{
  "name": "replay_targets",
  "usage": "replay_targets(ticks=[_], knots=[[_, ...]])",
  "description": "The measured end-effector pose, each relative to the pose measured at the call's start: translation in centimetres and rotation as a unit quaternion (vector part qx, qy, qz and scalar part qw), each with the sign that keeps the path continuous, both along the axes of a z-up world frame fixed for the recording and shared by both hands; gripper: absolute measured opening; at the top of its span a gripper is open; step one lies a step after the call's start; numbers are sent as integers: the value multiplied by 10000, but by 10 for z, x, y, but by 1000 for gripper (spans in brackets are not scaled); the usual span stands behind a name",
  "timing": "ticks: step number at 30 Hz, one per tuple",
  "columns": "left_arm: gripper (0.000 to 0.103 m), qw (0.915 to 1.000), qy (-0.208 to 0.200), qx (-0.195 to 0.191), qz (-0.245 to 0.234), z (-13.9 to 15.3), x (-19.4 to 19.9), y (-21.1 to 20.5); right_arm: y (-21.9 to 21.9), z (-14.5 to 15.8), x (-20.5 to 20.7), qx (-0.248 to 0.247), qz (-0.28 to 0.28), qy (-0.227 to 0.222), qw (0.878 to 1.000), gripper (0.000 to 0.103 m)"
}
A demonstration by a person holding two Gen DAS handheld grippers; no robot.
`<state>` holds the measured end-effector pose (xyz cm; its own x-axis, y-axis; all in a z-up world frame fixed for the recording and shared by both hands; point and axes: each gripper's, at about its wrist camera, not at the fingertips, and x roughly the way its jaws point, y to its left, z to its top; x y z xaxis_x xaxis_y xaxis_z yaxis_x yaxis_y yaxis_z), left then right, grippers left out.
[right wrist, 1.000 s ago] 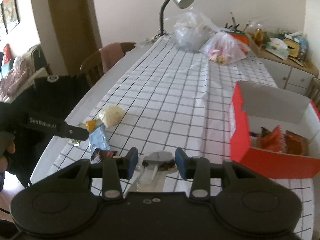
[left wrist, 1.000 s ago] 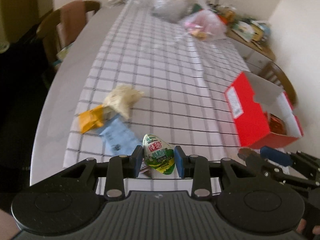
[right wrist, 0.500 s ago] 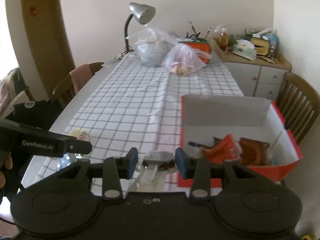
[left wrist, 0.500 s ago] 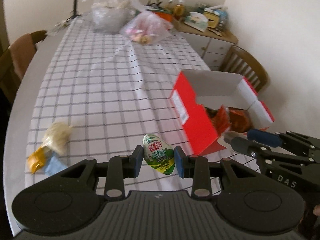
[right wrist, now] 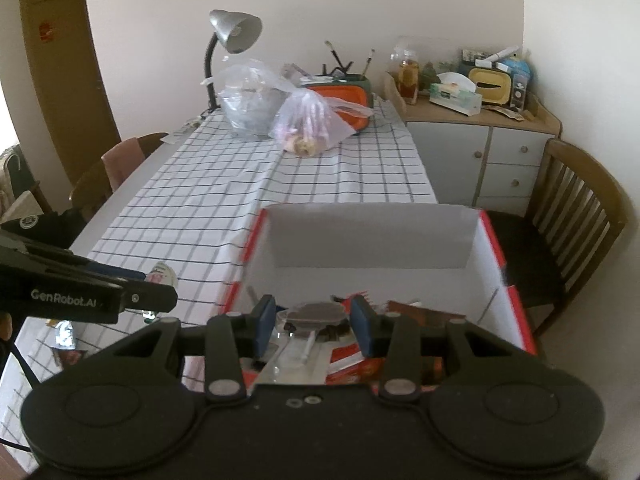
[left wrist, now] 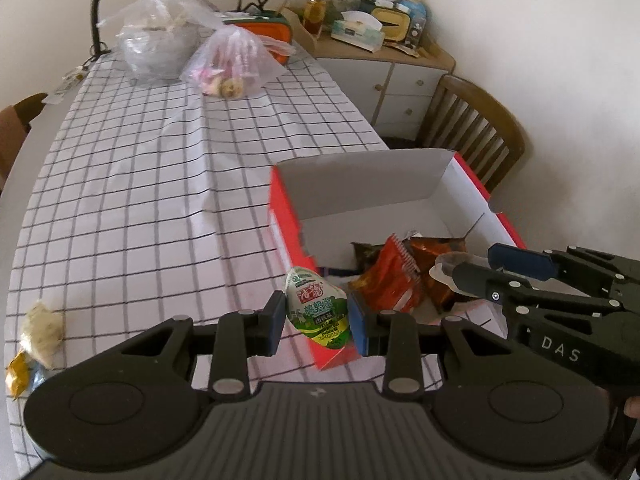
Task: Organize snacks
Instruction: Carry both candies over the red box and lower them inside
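My left gripper (left wrist: pixel 318 320) is shut on a green-and-white egg-shaped snack pouch (left wrist: pixel 316 306), held over the near left corner of the open red box (left wrist: pixel 286 216). My right gripper (right wrist: pixel 314 320) is shut on a clear packet with a dark brown snack (right wrist: pixel 316 312), held above the box's white inside (right wrist: pixel 484 276). Orange and brown snack packets (left wrist: pixel 386 276) lie in the box. The left wrist view shows the right gripper (left wrist: pixel 468 266) over them. Seen from the right wrist, the left gripper (right wrist: pixel 160 288) sits left of the box. A pale packet (left wrist: pixel 42 326) and a yellow one (left wrist: pixel 16 372) lie on the cloth at far left.
The checked tablecloth (left wrist: pixel 140 200) runs back to two clear plastic bags (left wrist: pixel 228 64) and a desk lamp (right wrist: pixel 234 34). A wooden chair (right wrist: pixel 576 208) stands right of the box. A cluttered sideboard (right wrist: pixel 480 120) is behind it, and another chair (right wrist: pixel 120 164) at the left.
Both grippers have swung right, away from the loose snacks and across the cloth to the red box, each still holding its packet. The box now fills the right wrist view.
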<state>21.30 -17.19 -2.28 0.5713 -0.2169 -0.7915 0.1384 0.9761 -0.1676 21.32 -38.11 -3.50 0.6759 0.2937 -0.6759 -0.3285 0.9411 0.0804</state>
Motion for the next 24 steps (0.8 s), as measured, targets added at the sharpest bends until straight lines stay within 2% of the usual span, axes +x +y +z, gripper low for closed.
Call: replay_targets(ticks=[11, 19, 24], knots=[[33, 9995, 163, 254, -16, -14, 55, -59, -53, -19, 52, 11, -165, 158, 9997, 40], [33, 9980, 430, 450, 87, -33, 93, -78, -64, -37, 83, 19, -216, 393, 9990, 40], [33, 9956, 751, 539, 145, -48, 117, -81, -64, -51, 101, -20, -205, 611, 9979, 40]])
